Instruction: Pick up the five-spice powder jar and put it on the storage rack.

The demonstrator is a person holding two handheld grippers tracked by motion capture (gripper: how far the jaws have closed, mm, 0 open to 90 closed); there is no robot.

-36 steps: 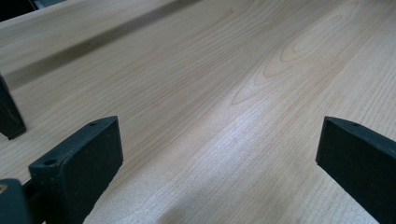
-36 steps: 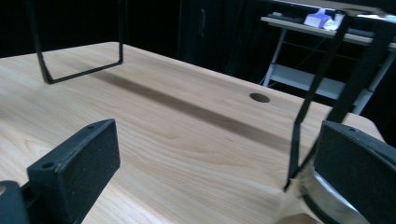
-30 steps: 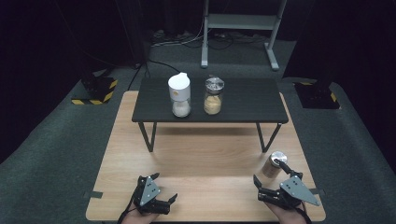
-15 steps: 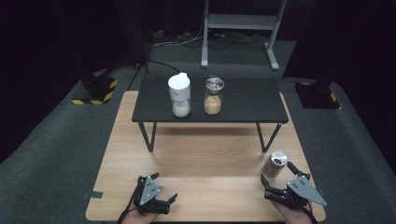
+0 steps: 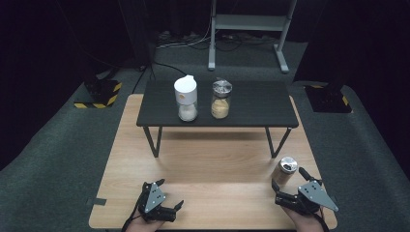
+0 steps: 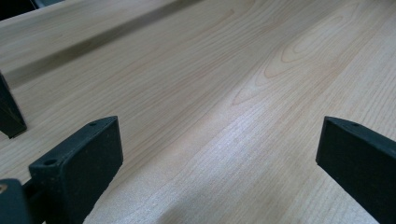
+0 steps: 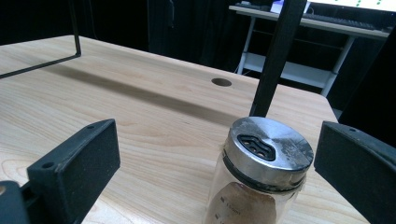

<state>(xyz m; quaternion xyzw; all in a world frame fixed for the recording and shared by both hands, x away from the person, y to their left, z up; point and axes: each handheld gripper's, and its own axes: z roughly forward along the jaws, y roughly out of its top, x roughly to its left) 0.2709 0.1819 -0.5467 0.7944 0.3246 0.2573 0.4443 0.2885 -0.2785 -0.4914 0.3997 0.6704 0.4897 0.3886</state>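
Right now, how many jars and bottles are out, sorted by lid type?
Metal shaker-lid jars: 2, one on the wooden table between the right gripper's open jaws, one on the black shelf
White-capped bottles: 1, beside it
Total: 3

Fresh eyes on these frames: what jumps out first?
Probably the metal-lidded spice jar on the wooden table, sitting between the open jaws of the right claw near the table's right front corner. Next, the white-capped bottle and a second glass shaker standing side by side on the low black table farther back. The left claw rests open at the front left, over bare wood.
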